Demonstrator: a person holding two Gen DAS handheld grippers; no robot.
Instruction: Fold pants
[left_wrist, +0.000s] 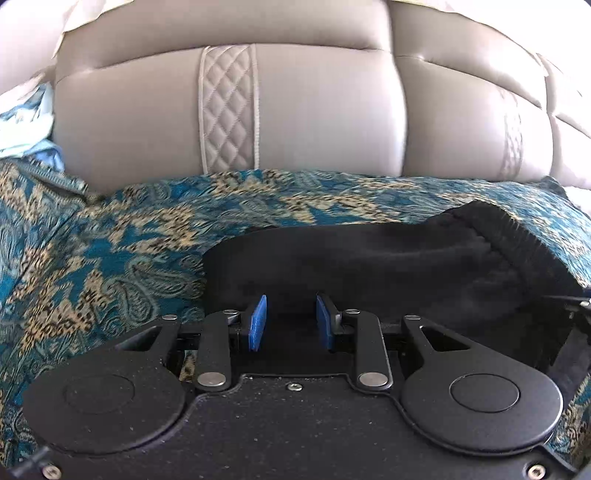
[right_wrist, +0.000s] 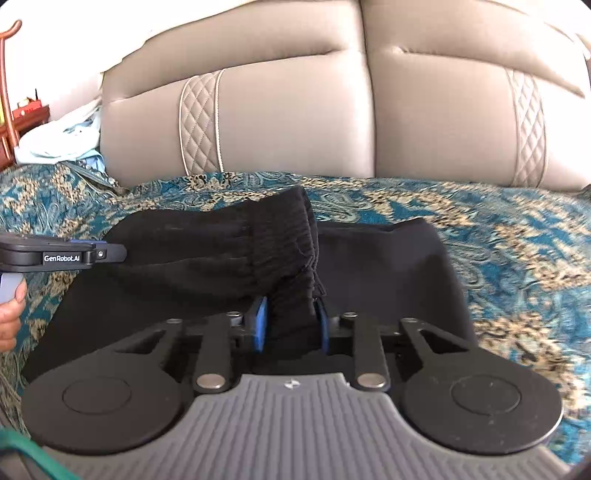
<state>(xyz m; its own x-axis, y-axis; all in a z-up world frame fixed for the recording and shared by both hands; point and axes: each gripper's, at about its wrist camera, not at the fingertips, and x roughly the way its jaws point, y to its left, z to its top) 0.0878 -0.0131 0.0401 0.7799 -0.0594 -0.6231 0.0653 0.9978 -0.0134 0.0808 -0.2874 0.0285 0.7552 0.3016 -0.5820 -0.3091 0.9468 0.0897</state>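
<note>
Black pants (right_wrist: 207, 258) lie on a blue patterned bedspread (right_wrist: 498, 236), with the ribbed waistband (right_wrist: 284, 236) lifted and bunched. My right gripper (right_wrist: 290, 325) is shut on the waistband fabric, which fills the gap between its blue pads (right_wrist: 260, 325). My left gripper (left_wrist: 291, 321) sits at the pants' left edge (left_wrist: 369, 266) with its blue pads (left_wrist: 257, 323) apart and black cloth between them; it also shows from the side in the right wrist view (right_wrist: 110, 253). The ribbed waistband shows at the right of the left wrist view (left_wrist: 517, 232).
A beige padded headboard (left_wrist: 314, 110) stands right behind the bedspread (left_wrist: 92, 258). Light blue and white cloth (right_wrist: 59, 140) is piled at the far left, next to red wooden furniture (right_wrist: 22, 114). A green cord (right_wrist: 33, 454) crosses the lower left corner.
</note>
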